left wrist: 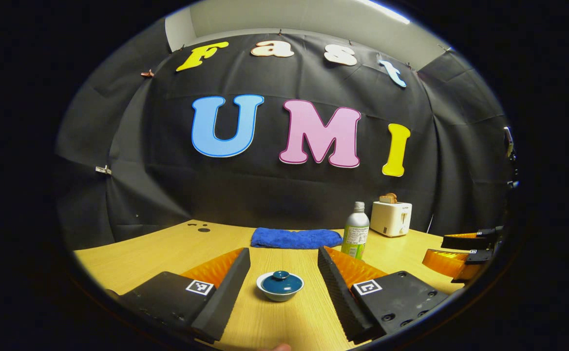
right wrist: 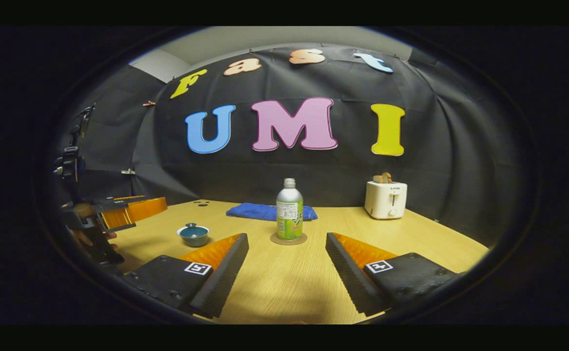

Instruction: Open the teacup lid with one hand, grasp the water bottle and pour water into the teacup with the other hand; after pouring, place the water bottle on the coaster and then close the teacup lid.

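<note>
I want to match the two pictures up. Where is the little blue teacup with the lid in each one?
Left gripper view: the small blue lidded teacup sits low in the middle, between that gripper's two open fingers.
Right gripper view: it stands at lower left, beyond the near-left finger.
Shared landmark: the silver and green water bottle, to the teacup's right in both.

The right gripper (right wrist: 287, 265) holds its two jaws spread wide above the pale wooden table (right wrist: 284, 287), with nothing between them. Straight ahead of the gap, beyond the fingertips, a silver metal water bottle with a green label (right wrist: 289, 209) stands upright on a round brown coaster (right wrist: 288, 239), and behind it lies a folded blue cloth (right wrist: 257, 211). Just beyond the left jaw's tip sits a small teal lidded teacup (right wrist: 193, 234), with the left gripper (right wrist: 119, 212) farther out on that side, while a white toaster (right wrist: 386, 199) stands far ahead of the right jaw.
</note>
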`<state>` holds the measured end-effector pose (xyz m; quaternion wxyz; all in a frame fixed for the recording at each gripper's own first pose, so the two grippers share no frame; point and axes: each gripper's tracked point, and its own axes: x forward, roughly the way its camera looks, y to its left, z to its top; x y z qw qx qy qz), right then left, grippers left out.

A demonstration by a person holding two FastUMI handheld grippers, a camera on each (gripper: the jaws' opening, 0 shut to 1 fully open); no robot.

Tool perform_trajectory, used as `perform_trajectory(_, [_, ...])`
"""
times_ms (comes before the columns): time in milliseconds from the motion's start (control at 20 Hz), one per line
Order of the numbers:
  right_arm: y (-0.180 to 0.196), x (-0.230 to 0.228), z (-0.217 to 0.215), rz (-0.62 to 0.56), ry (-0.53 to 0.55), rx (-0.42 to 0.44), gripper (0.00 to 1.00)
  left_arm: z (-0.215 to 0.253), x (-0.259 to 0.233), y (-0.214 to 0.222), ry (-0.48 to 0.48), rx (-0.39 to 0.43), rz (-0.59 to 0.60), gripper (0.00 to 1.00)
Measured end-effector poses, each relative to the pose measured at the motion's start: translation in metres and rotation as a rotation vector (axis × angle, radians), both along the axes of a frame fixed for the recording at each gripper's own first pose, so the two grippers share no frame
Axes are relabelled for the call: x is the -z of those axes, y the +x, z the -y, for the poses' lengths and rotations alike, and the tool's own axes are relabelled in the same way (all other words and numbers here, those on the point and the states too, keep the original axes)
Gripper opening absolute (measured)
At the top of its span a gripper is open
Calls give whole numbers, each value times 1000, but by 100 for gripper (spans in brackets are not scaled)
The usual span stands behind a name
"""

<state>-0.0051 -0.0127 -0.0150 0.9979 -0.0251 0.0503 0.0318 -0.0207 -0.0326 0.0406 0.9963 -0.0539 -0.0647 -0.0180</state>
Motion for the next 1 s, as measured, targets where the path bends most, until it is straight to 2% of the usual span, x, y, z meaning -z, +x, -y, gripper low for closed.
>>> perform_trajectory(450, [8,8,10,-18,31,9,99,5,9,10,29,-3,-29,89])
perform_trajectory(1000, [16,18,12,-45,51,-7,99,3,18,17,19,-21,-62,89])
